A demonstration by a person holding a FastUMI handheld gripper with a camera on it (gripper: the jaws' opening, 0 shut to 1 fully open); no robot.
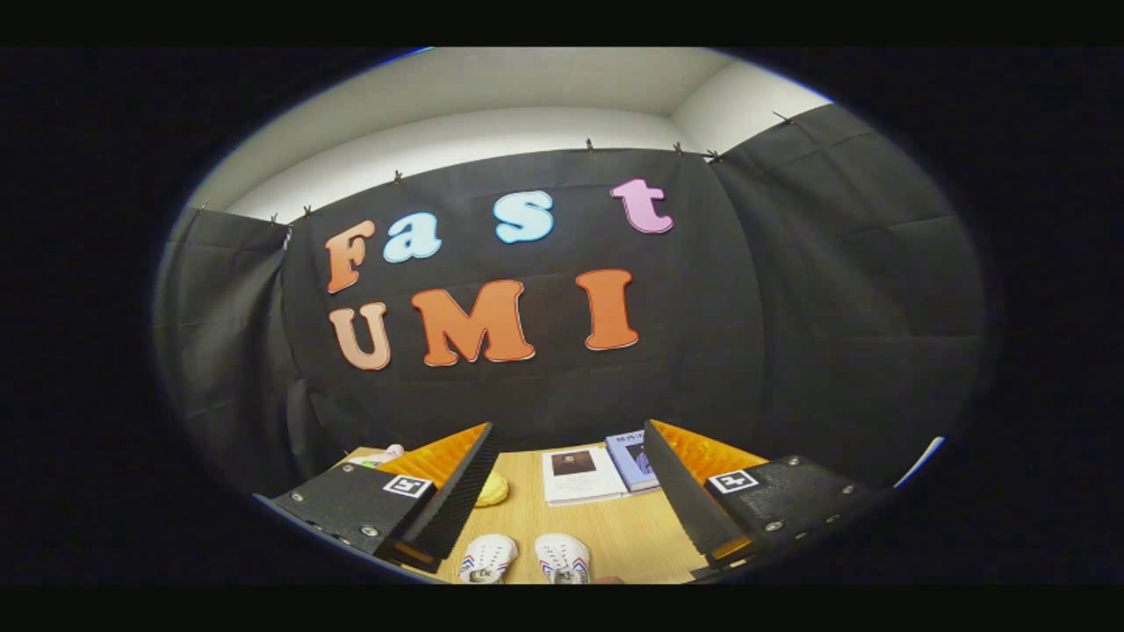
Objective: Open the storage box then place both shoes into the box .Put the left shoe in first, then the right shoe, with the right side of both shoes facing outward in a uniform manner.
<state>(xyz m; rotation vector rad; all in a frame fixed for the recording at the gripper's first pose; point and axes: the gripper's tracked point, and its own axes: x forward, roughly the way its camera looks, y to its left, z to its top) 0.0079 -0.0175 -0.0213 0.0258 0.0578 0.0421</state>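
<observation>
1. The gripper (571,491) is held above a wooden table (632,535), and its two fingers stand wide apart with nothing between them; no finger touches any object.
2. Two white shoes (525,558) lie side by side on the table, in the gap between the fingers and on the near side, below them. The toes point away, toward the black wall. The left shoe (488,557) and the right shoe (562,557) are close together but a narrow strip of table shows between them.
3. Beyond the shoes there is a free strip of bare wood, reaching to a white booklet (581,475).
4. Just beside the booklet, toward the right finger, lies a blue book (630,459); the two seem to touch at one edge. Both lie near the far edge of the table, where the black cloth wall begins.
5. A yellow object (492,488) lies beside the left finger, partly hidden by it; I cannot tell what it is.
6. A pink object (386,453) shows behind the left finger, near the far left corner of the table.
</observation>
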